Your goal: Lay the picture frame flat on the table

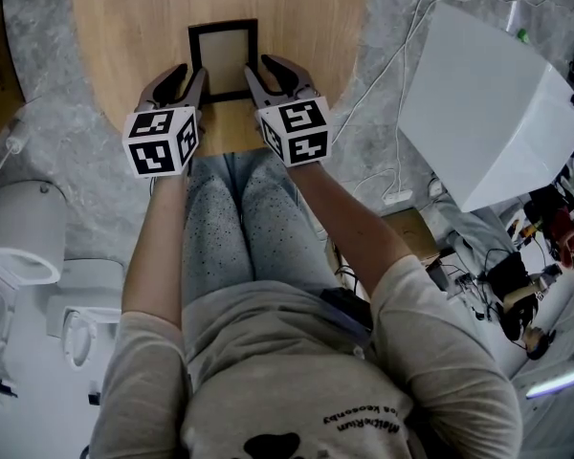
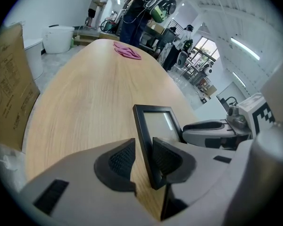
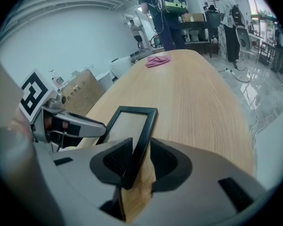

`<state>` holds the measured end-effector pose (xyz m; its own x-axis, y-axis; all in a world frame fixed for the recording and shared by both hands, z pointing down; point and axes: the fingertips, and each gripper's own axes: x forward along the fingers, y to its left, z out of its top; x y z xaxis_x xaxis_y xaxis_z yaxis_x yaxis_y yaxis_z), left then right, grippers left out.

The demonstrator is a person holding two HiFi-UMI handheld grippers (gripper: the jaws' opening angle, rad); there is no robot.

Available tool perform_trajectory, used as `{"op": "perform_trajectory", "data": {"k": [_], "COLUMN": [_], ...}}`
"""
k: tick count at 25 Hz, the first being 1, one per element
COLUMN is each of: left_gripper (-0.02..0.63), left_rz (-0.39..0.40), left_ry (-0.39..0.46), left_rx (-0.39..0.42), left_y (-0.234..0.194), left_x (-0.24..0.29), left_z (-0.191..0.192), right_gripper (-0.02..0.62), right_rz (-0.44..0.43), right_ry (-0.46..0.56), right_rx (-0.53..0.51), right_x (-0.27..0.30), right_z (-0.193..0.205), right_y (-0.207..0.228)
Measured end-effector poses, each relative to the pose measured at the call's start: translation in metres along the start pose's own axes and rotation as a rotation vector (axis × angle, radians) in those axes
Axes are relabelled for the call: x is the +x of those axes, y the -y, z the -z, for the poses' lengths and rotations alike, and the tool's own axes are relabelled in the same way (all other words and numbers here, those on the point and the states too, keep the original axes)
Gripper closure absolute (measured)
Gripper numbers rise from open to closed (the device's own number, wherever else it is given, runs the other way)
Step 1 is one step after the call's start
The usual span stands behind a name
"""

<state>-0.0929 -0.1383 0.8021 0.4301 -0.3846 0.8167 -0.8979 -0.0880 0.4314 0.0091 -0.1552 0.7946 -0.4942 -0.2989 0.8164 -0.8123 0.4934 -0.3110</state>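
Left hand-held gripper [image 1: 192, 72]: being held open round left edge of picture frame [image 1: 224, 60].
Right hand-held gripper [image 1: 258, 66]: being held open round right edge.

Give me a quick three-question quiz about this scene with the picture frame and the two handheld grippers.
1. Which thing sits between the jaws of the left gripper and the right gripper? A a mug; B the picture frame; C a spoon.
2. True or false: the pink cloth lies on the table, far from the picture frame.
3. Which way does the picture frame's glass face?
Key: 1 B. 2 true. 3 up; the picture frame appears to lie flat.
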Motion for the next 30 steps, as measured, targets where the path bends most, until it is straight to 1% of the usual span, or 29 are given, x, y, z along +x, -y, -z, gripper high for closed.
{"op": "perform_trajectory", "data": {"k": [6,10,15,20,23,26,30], "left_gripper": [0.485,0.498,0.526,0.552,0.569,0.580,0.592], "left_rz": [-0.010,-0.016,-0.023,-0.012,-0.004,0.005,-0.003], "left_ry": [0.015,0.023,0.044,0.086,0.113,0.149,0.169], "left_rx": [0.006,0.005,0.017,0.026,0.030,0.006,-0.014], "left_y": [0.001,0.004,0.014,0.029,0.040,0.054,0.070], "left_x": [-0.011,-0.021,-0.041,-0.069,-0.085,-0.103,-0.132], "left_z": [-0.006,-0.009,-0.018,-0.030,-0.039,-0.046,-0.042], "right_gripper": [0.472,0.476,0.499,0.542,0.560,0.572,0.584], "right_rz": [0.022,0.041,0.071,0.088,0.090,0.081,0.053], "right_ry": [0.016,0.031,0.051,0.069,0.098,0.124,0.136], "right_rx": [-0.011,-0.022,-0.007,-0.010,0.017,0.023,0.017], "right_x": [-0.015,-0.025,-0.044,-0.071,-0.089,-0.109,-0.136], "right_z": [-0.006,-0.015,-0.026,-0.036,-0.046,-0.057,-0.063], "right_y": [0.001,0.001,0.001,-0.008,-0.013,-0.022,-0.041]}}
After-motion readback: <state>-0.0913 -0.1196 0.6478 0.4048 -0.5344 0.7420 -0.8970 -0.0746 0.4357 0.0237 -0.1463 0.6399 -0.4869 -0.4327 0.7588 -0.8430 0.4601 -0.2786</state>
